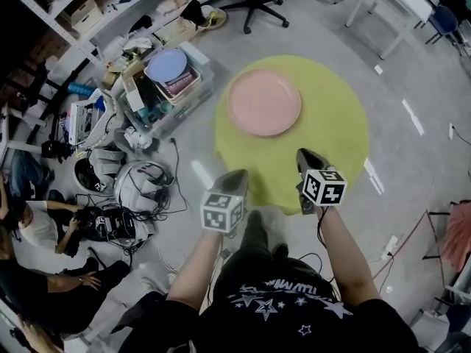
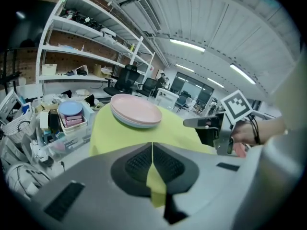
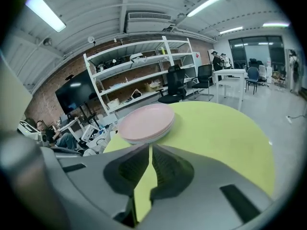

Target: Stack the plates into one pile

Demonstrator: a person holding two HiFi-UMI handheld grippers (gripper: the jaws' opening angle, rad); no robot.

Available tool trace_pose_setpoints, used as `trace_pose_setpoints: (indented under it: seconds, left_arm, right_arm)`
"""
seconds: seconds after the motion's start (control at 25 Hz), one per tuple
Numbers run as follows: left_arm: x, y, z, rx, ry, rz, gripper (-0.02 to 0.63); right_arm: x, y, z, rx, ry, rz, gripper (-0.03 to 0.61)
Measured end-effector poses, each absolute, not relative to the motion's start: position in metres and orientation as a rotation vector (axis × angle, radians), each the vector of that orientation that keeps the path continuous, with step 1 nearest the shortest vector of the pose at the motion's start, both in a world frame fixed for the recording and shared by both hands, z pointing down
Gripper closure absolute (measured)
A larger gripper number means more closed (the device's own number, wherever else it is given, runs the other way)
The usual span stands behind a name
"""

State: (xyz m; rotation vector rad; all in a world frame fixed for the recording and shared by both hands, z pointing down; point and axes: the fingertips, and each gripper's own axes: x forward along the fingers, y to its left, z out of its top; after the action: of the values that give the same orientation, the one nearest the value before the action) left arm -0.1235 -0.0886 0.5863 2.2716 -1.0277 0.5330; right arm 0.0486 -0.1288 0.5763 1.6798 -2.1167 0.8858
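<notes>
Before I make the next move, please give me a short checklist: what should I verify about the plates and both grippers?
1. Plates in one pile: ok; the pile of plates has a pink one on top.
2. Pile fully on the table: ok.
3. Left gripper free: ok; jaws together, empty.
4. Right gripper free: ok; jaws together, empty.
5. No plate left out: cannot tell; a blue round thing lies in the crate.
</notes>
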Motion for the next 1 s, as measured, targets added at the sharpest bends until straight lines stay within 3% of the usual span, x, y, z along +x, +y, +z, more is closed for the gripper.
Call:
trace_pose_setpoints:
  seconds: [1.0]
  left_arm:
    - [-0.068, 0.088, 0.554, 2.332, -1.116, 0.491, 0.594]
  right_arm:
    - [0.094, 0.061, 0.553, 1.638, -2.309, 0.902, 0.563]
